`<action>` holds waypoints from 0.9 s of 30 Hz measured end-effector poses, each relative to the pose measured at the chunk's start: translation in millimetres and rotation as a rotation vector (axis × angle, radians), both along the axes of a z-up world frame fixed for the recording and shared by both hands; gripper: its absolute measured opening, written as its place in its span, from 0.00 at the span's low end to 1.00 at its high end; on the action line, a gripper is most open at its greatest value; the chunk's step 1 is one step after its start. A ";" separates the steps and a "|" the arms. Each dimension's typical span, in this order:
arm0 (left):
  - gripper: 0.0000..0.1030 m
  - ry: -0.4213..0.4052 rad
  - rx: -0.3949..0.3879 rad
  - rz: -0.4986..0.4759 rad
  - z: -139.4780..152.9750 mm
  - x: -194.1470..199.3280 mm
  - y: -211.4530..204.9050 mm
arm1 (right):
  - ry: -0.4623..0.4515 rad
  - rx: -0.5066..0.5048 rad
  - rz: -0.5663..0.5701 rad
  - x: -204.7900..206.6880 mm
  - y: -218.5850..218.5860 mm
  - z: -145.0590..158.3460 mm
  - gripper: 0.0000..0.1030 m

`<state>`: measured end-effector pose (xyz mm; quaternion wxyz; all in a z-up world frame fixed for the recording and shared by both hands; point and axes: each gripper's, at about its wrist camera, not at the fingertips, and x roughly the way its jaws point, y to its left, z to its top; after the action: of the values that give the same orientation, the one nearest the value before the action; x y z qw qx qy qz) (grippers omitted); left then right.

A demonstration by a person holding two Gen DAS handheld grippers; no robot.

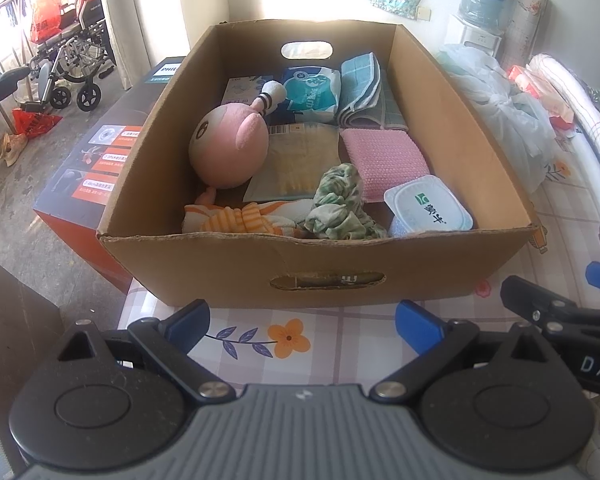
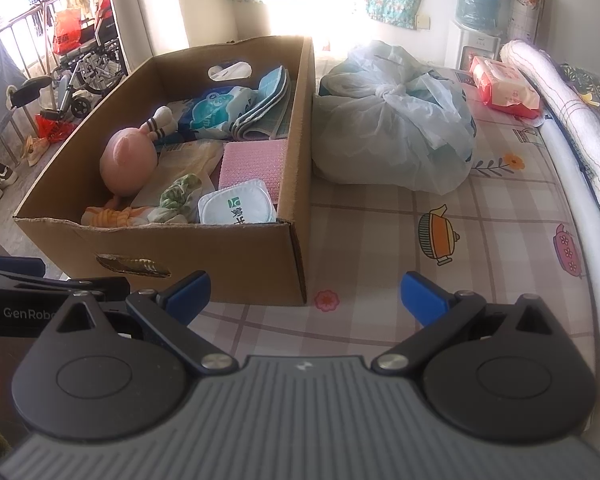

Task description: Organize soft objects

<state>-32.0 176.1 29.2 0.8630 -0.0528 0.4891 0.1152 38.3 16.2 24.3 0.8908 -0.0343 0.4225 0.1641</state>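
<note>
A cardboard box [image 1: 320, 260] [image 2: 220, 264] stands on the patterned tablecloth [image 1: 340, 336]. Inside lie a pink plush toy [image 1: 230, 148] [image 2: 128, 160], a pink knit cloth [image 1: 384, 160] [image 2: 252, 164], a green patterned cloth [image 1: 340, 208] [image 2: 178, 198], an orange striped cloth [image 1: 236, 220] [image 2: 116, 216], a folded blue towel [image 1: 360, 88] [image 2: 268, 100], a tissue pack [image 1: 312, 92] [image 2: 216, 112] and a white tub [image 1: 428, 208] [image 2: 236, 204]. My left gripper [image 1: 302, 326] hovers open before the box's front wall, holding nothing. My right gripper [image 2: 304, 296] stands open near the box's front right corner, holding nothing.
A tied white plastic bag [image 2: 392, 120] [image 1: 500, 100] sits right of the box. A red wipes pack [image 2: 504, 86] and a rolled white quilt [image 2: 560, 120] lie at the far right. A printed carton [image 1: 96, 168] stands left of the box. A wheelchair [image 1: 72, 68] is on the floor beyond.
</note>
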 end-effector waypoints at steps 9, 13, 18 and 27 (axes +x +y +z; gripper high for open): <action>0.97 0.002 -0.001 0.001 0.3 0.7 0.9 | 0.001 -0.001 0.002 0.6 1.0 0.8 0.99; 0.97 0.001 -0.001 0.002 0.3 0.6 0.6 | 0.002 -0.001 0.001 0.6 0.9 0.5 0.99; 0.97 0.001 -0.001 0.002 0.3 0.5 0.3 | 0.002 -0.001 0.003 1.1 1.3 0.8 0.99; 0.97 0.002 -0.001 0.002 0.5 0.3 0.0 | 0.003 -0.001 0.003 1.8 1.6 0.2 0.99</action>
<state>-31.7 176.0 29.6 0.8623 -0.0538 0.4901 0.1160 40.1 17.8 24.6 0.8898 -0.0348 0.4239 0.1652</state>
